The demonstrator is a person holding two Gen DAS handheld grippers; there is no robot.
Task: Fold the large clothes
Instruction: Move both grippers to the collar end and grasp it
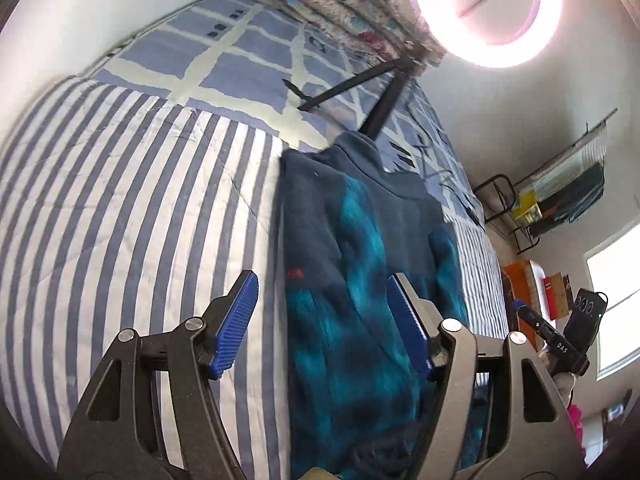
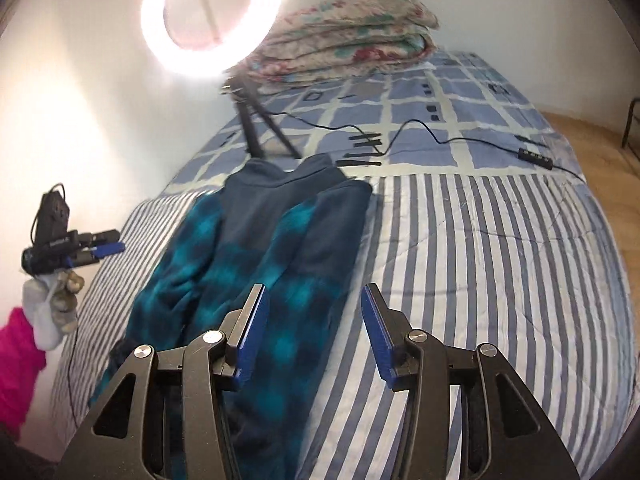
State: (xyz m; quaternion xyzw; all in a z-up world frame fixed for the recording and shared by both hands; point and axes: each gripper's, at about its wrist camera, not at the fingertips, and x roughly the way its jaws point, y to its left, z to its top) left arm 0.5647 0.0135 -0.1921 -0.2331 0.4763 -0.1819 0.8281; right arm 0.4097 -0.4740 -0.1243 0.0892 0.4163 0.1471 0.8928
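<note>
Your left gripper (image 1: 322,326) hangs over the fleece jacket (image 1: 360,280) with jaws apart and nothing between the pads; the garment's long edge passes under the gap. Your right gripper (image 2: 312,330) does the same on the other side, jaws parted, empty, straddling the jacket's edge where it meets the striped quilt (image 2: 500,260). Both point steeply down at the bed. The right wrist view shows your gloved left hand (image 2: 56,308) wrapped round its handle near the bed's wall-side edge, pink sleeve (image 2: 16,368) behind it. The jacket lies lengthwise along the middle of the bed as a narrow strip, sides apparently folded in, collar toward the far end. Expect thick, soft, limp pile: light, grippy, bulky when doubled, so pinch through all layers at the near hem corners. Beyond the collar, tripod legs (image 2: 256,132) stand on the checked sheet (image 2: 440,112), a cable (image 2: 420,128) runs toward the bed's far right edge. Ring light (image 2: 212,12) and folded floral quilt (image 2: 352,40) sit farthest back.
</note>
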